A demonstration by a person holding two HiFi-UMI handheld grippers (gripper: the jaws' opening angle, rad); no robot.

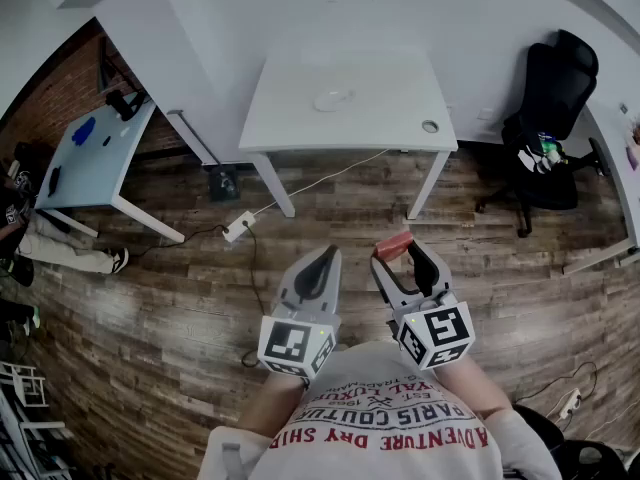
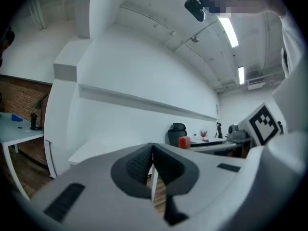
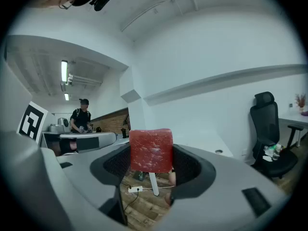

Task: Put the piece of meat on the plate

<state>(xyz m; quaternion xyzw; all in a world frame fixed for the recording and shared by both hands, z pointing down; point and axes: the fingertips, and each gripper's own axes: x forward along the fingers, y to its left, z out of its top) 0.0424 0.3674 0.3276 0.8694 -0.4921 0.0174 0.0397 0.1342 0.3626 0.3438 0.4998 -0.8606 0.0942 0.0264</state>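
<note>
The person is wearing a pale short-sleeved T-shirt [image 1: 390, 423] that is carrying rows of dark red block lettering across the chest. The left gripper [image 1: 329, 252] and right gripper [image 1: 402, 252] are both showing smooth light grey shells and dark ribbed pads [image 2: 137, 163] inside the jaws. Each is bearing a white cube [image 1: 293, 343] printed with black square markers at its near end.

An office-like workroom: a white counter [image 1: 345, 103] on slim legs against a plain white wall, a black swivel chair [image 1: 548, 118] off its right end, a pale blue desk [image 1: 90, 158] beside a brick wall [image 1: 55, 88], a wood-plank floor [image 1: 180, 298] with a power strip [image 1: 238, 227], and strip lights [image 2: 227, 30] overhead.
</note>
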